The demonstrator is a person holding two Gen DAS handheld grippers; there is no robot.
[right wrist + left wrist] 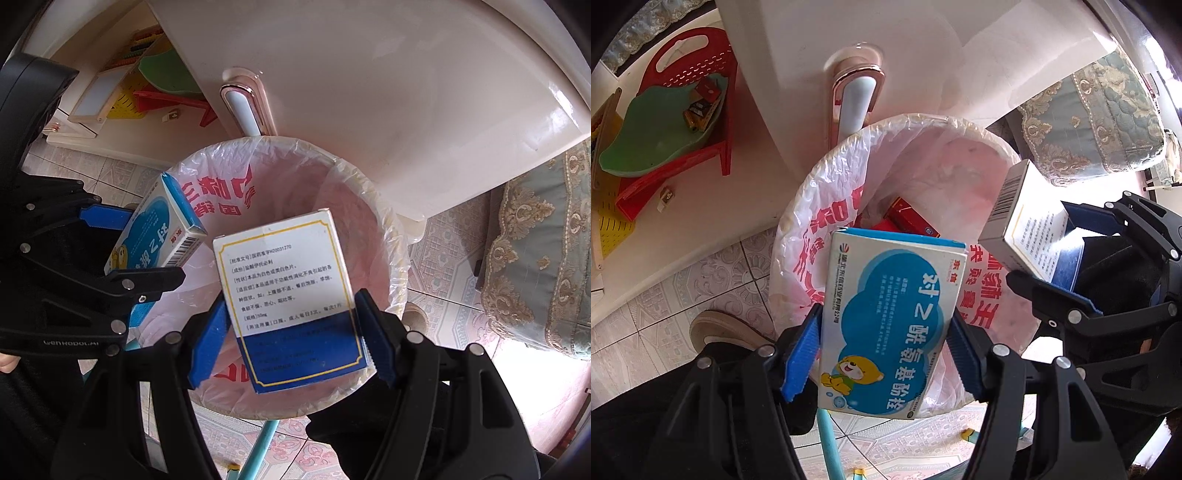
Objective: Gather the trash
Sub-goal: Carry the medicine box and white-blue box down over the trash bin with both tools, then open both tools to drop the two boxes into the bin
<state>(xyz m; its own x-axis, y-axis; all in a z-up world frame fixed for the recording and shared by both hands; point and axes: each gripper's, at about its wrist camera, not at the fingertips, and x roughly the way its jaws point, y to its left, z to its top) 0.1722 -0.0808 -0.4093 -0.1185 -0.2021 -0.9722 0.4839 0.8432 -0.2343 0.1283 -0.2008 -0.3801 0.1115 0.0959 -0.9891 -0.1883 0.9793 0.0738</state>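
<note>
My left gripper (886, 350) is shut on a blue and white medicine box with a cartoon bear (886, 317), held upright over the near rim of a bin lined with a clear plastic bag (827, 177). My right gripper (291, 339) is shut on a white and dark blue medicine box (288, 291) above the same bin (391, 236). Each gripper shows in the other's view: the right gripper (1071, 258) with its box (1023, 225) at the right, the left gripper (122, 243) with its box (155, 229) at the left. Red cartons (908, 218) lie at the bin's bottom.
A cream cabinet with a pale handle (855, 103) stands right behind the bin. A red basket holding a green dish (665, 129) sits at the left. An embroidered teal cushion (543, 266) is at the right. A shoe (716, 328) rests on the patterned tile floor.
</note>
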